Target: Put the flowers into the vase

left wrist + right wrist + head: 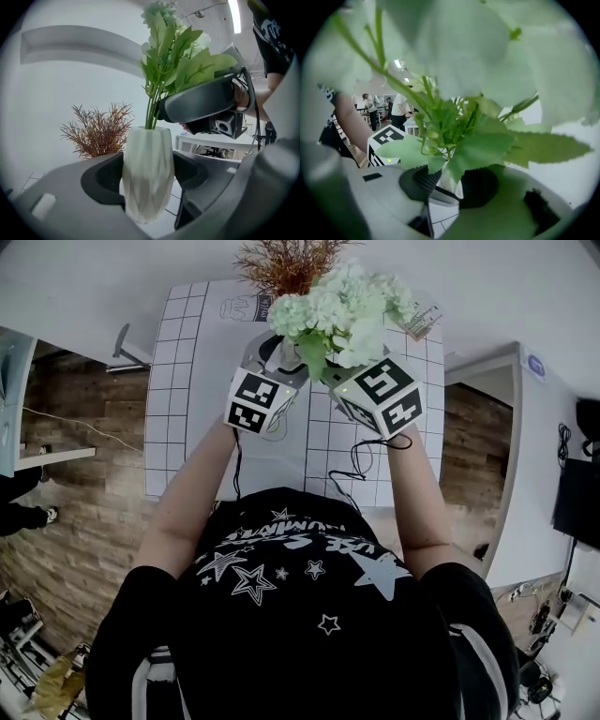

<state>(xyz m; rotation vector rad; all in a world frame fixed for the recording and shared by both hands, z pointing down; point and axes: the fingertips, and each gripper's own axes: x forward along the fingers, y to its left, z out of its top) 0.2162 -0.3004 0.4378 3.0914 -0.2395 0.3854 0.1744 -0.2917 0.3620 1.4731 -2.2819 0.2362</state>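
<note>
Your left gripper [149,185] squeezes the vase [146,154]. Flowers [342,310] stand straight up in the vase. Your right gripper [452,185], just above the vase, is open around the stems, so back away.

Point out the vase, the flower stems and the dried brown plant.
vase [147,178], left gripper view, faceted body.
flower stems [151,112], left gripper view, above the rim.
dried brown plant [98,131], left gripper view, branches.
</note>
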